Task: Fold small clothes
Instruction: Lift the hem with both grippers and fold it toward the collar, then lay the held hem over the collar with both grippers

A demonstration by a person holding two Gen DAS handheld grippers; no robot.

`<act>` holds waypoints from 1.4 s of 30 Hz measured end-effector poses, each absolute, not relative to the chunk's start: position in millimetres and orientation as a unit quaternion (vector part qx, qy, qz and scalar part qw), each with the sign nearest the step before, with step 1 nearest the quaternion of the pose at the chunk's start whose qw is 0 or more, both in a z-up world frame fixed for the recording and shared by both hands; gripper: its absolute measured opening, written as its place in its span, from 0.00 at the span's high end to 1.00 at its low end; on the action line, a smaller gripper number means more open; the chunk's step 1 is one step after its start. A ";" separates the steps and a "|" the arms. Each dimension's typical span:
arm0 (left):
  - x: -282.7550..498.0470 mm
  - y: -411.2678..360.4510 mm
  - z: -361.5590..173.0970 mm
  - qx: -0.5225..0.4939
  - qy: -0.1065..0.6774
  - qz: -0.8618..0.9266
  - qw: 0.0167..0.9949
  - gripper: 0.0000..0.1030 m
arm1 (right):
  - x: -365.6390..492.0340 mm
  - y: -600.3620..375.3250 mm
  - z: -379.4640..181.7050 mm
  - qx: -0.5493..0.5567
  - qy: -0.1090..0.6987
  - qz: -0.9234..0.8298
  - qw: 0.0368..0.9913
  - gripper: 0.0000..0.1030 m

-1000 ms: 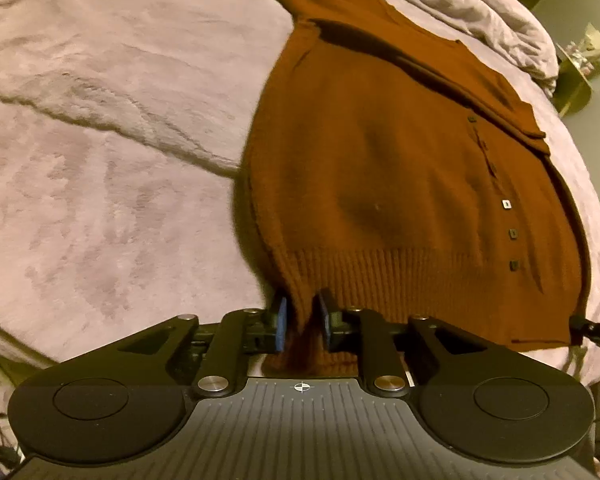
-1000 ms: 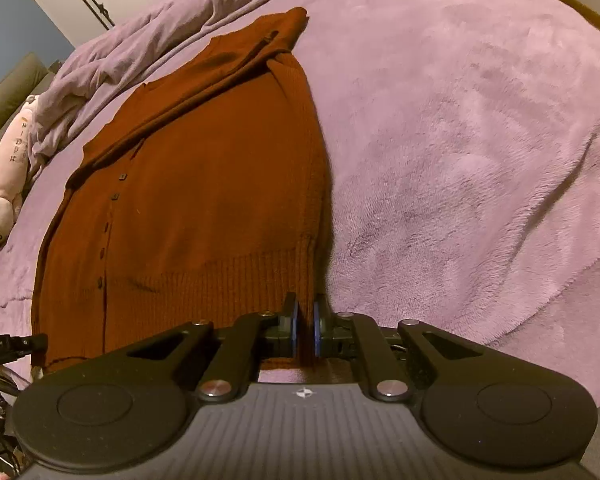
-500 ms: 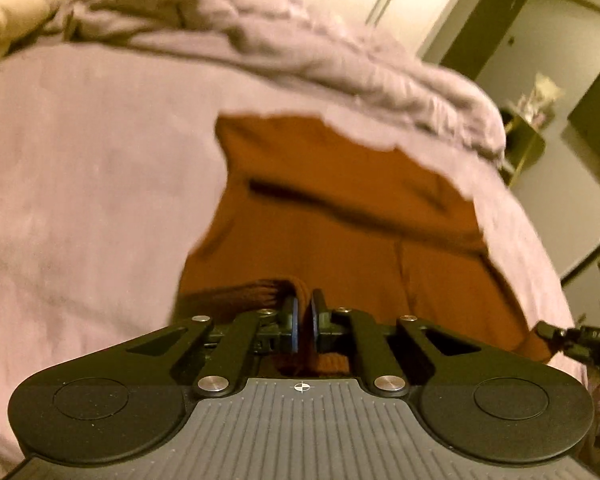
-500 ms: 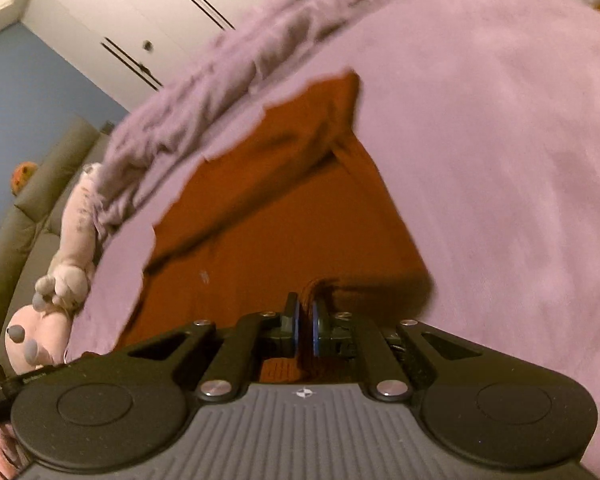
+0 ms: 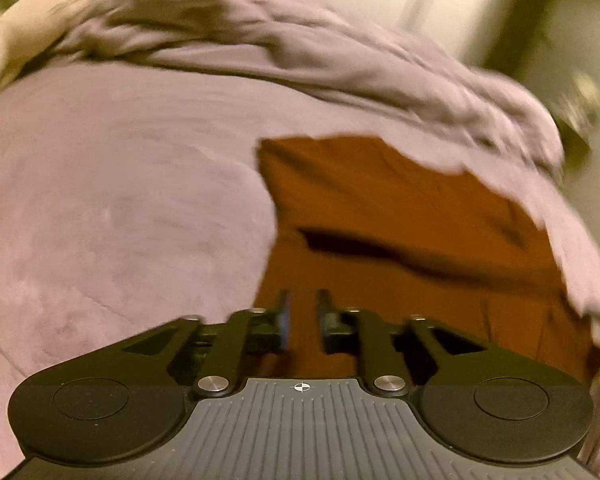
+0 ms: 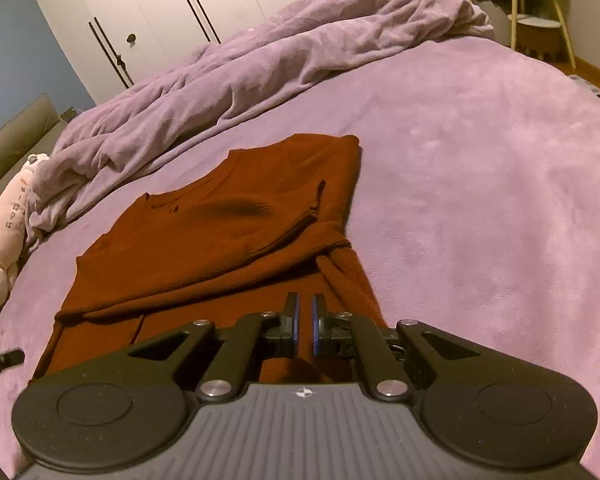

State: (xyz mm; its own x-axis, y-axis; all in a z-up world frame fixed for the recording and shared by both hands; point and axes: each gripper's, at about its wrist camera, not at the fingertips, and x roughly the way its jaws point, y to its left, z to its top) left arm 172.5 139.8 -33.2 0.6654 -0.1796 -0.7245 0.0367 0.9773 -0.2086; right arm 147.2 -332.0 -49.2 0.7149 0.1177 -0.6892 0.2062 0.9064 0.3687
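A rust-brown knitted cardigan [image 6: 236, 240] lies on the purple bed cover [image 6: 480, 184], folded over so its ribbed hem lies across the upper part. It also shows, blurred, in the left wrist view [image 5: 400, 248]. My left gripper [image 5: 303, 300] is over the cardigan's near left part, its jaws a small gap apart with nothing between them. My right gripper [image 6: 304, 304] is over the near right part, its jaws only a narrow slit apart, nothing visibly between them.
A bunched purple duvet [image 6: 260, 64] lies along the far side of the bed. A pink plush toy [image 6: 8, 232] lies at the far left. White wardrobe doors [image 6: 160, 12] stand behind. A small stand [image 6: 540, 20] is at the far right.
Both grippers carried the cardigan's hem away from the near edge and over the garment, folding it. The left jaws have parted and let go; the hem now lies on the cardigan.
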 end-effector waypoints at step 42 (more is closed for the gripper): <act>191.3 109.1 22.1 -0.024 0.306 -0.109 0.946 0.90 | 167.5 -283.4 5.8 -0.006 0.315 0.095 0.944 0.94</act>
State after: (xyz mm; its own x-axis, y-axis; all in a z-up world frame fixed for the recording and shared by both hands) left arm 191.3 109.1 22.1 0.7894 -0.2200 -0.5731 0.1912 0.9753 -0.1111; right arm 167.5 -283.4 5.8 0.7838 0.1750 -0.5958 -0.1821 0.9821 0.0490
